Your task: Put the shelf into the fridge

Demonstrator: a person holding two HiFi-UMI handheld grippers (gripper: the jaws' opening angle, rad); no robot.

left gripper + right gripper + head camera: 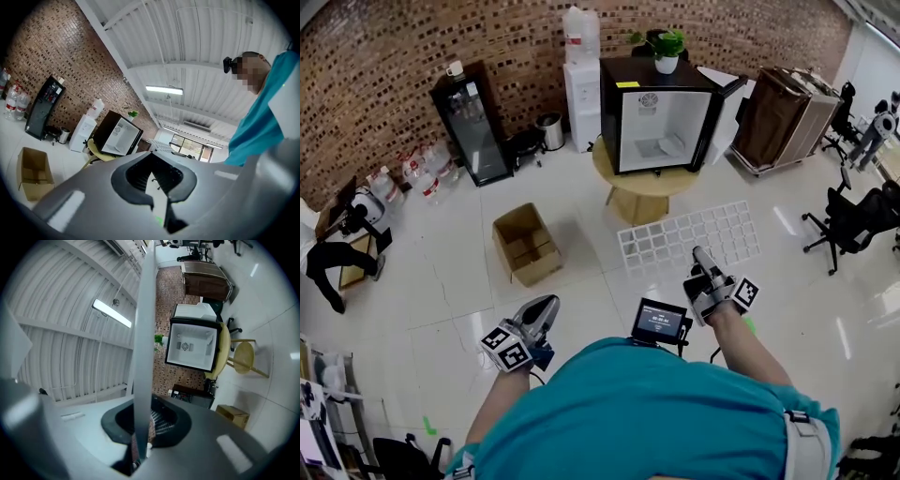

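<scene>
Step in hand: carry and approach, shelf not in yet. Your right tongs (701, 255) were clamped on the near edge of the white wire-grid shelf (675, 239). It stuck out roughly flat in front of you over the white tiled floor (581, 309), well apart from the black mini fridge (661, 117). The fridge sat on the round yellowish wooden desk (642, 187) with its door swung open and its white cavity facing you. Your left tongs (546, 306) were narrow, almost together, gripping nothing and off the shelf.

Next move, my guess: close the gap to the fridge, level the shelf and line its side edges up with the cavity walls. A one-edge hold may let it sag or twist, so the left tongs probably ought to take the other side first.

Only the head view showed the whole grid, the distance to the fridge and the brown cardboard box (525, 246) off to the left. Only the right gripper view showed the grip itself: the shelf edge-on, a thin pale strip rising from between the jaws. Only the left gripper view showed a mere sliver of floor between those jaws.
</scene>
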